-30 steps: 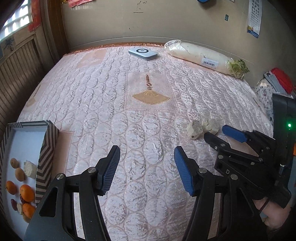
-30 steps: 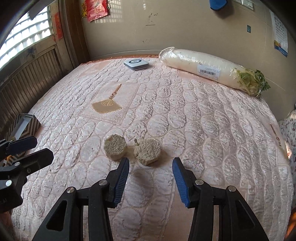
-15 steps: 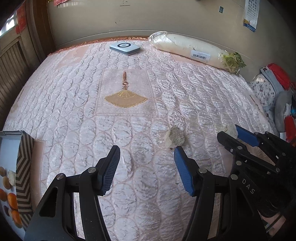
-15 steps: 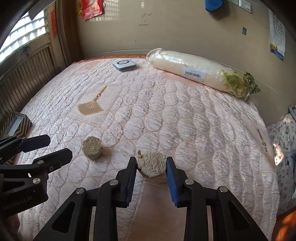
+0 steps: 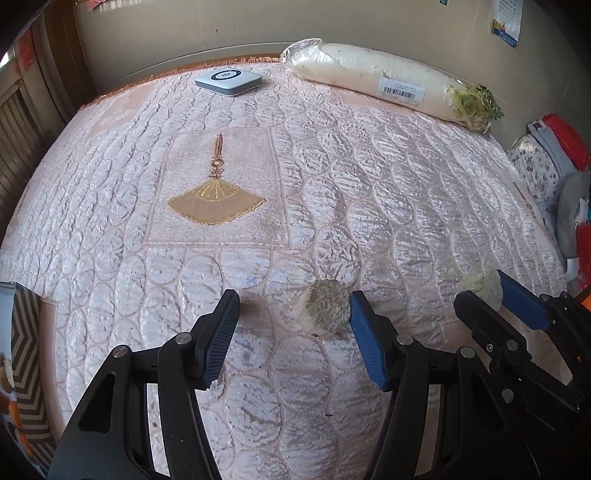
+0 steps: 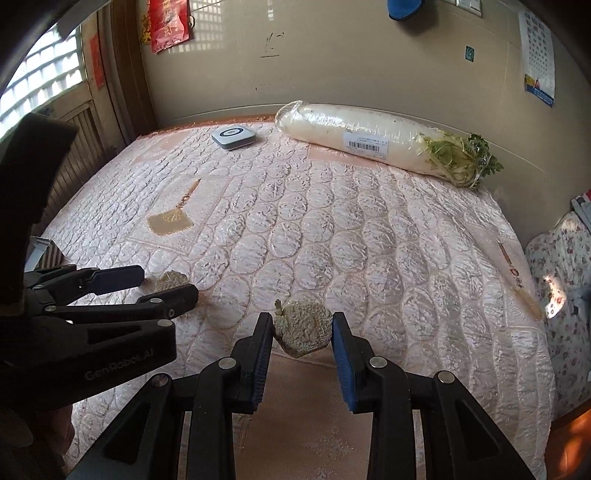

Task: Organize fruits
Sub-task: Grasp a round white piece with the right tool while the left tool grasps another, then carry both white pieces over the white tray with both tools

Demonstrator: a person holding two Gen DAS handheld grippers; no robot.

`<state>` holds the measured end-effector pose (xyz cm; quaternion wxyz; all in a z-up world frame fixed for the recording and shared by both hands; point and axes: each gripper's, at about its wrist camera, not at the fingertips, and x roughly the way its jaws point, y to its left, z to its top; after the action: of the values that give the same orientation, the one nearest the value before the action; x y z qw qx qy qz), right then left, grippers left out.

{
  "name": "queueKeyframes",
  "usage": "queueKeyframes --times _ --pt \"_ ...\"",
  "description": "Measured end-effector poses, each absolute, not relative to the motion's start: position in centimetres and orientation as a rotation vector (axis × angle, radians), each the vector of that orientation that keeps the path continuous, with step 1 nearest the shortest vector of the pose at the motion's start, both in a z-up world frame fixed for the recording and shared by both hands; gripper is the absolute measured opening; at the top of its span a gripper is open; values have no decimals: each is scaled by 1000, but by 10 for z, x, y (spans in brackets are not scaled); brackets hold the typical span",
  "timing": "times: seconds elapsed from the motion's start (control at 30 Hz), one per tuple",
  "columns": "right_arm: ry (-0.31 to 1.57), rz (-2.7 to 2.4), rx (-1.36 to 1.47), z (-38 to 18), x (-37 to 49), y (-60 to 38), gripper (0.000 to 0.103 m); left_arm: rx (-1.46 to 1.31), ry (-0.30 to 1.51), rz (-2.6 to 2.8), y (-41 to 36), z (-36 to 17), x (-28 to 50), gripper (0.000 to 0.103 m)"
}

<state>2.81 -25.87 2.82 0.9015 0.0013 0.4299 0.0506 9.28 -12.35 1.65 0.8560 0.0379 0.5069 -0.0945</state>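
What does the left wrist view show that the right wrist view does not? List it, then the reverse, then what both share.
Only the left wrist view: oranges in the striped-walled box and folded clothes at the right edge.

Only the right wrist view: the window, red hangings, and the right tool shut on the stemmed fruit piece.

Both: the wrapped radish, grey device, fan motif, and the loose fruit piece at the open left tool.

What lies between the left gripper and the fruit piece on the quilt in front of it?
Nothing visible. The left gripper is open, and the fruit piece sits on bare quilt just inside its right finger. The right gripper holds the other piece well clear.
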Motion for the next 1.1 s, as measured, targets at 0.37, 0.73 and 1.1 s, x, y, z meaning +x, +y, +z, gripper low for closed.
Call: queueKeyframes --times 0.37,0.73,1.1 --pt "874 124 12 30 17 -245 31 42 1042 -224 -109 27 78 26" --pt "838 166 4 36 -17 -203 31 60 966 -167 -70 46 25 26" --pt "828 227 -13 38 -44 -151 31 61 915 -72 -12 52 -15 26"
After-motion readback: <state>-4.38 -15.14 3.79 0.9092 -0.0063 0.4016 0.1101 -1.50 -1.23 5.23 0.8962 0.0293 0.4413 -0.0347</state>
